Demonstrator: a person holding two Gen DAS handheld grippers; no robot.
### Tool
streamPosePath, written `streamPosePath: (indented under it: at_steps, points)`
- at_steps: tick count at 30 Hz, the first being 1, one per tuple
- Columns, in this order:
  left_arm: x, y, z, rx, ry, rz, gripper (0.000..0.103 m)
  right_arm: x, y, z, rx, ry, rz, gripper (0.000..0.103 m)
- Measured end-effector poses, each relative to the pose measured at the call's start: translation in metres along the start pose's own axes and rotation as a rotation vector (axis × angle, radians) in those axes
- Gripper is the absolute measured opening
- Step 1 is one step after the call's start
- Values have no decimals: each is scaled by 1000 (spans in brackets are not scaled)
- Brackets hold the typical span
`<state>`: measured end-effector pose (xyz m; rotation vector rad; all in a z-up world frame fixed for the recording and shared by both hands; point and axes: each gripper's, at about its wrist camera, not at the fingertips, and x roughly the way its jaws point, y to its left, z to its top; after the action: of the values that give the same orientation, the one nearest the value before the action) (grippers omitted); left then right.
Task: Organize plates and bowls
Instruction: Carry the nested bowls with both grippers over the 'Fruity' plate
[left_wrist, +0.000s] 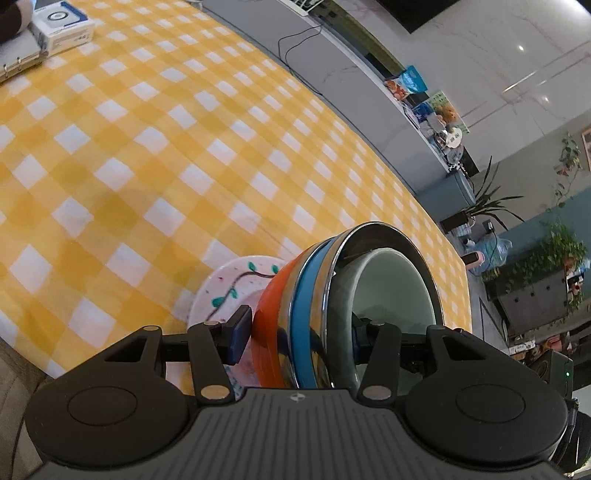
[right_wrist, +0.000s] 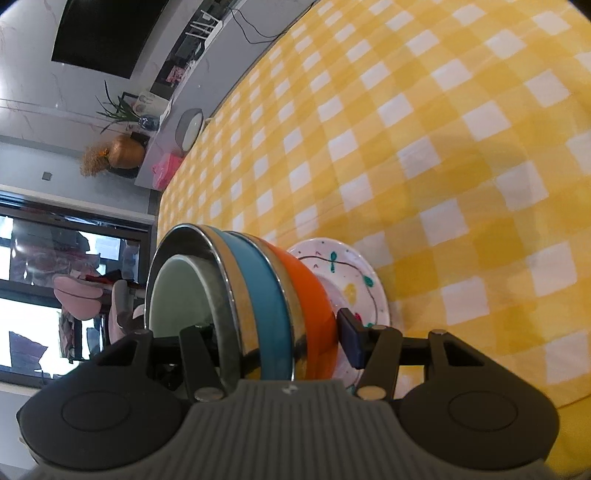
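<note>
A nested stack of bowls, orange outside, then blue with steel rims and a pale green bowl inside, sits on a white plate painted with leaves on the yellow checked tablecloth. My left gripper is shut on the stack's rim, one finger outside against the orange wall, the other inside. The same stack and plate show in the right wrist view, where my right gripper is shut on the opposite side of the rim.
A binder with a white-and-blue box lies at the table's far corner. A grey sideboard with packets and cables runs beyond the table edge. Potted plants stand to the right. A round grey object sits on the sideboard.
</note>
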<state>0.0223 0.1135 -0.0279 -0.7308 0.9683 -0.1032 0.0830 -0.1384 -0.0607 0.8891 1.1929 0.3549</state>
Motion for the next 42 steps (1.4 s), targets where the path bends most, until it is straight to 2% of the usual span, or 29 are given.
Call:
streamPosePath:
  at_steps: [10, 15, 20, 32, 34, 39, 42]
  points:
    - [15, 16, 3, -38, 37, -11, 56, 23, 2, 6, -15, 16, -50, 55]
    - [13, 14, 2, -29, 35, 4, 56, 21, 0, 6, -14, 27, -53, 54]
    - [17, 18, 4, -36, 69, 16, 56, 17, -2, 2, -8, 39, -53, 54]
    - [16, 17, 2, -28, 55, 24, 56, 20, -4, -2, -14, 35, -44, 57]
    - [14, 16, 1, -18, 44, 28, 58, 20, -4, -3, -12, 32, -43, 58]
    - [7, 13, 0, -17, -3, 23, 70, 19, -2, -6, -2, 32, -26, 70]
    - [-1, 13, 1, -21, -36, 6, 73, 19, -2, -8, 9, 36, -17, 73]
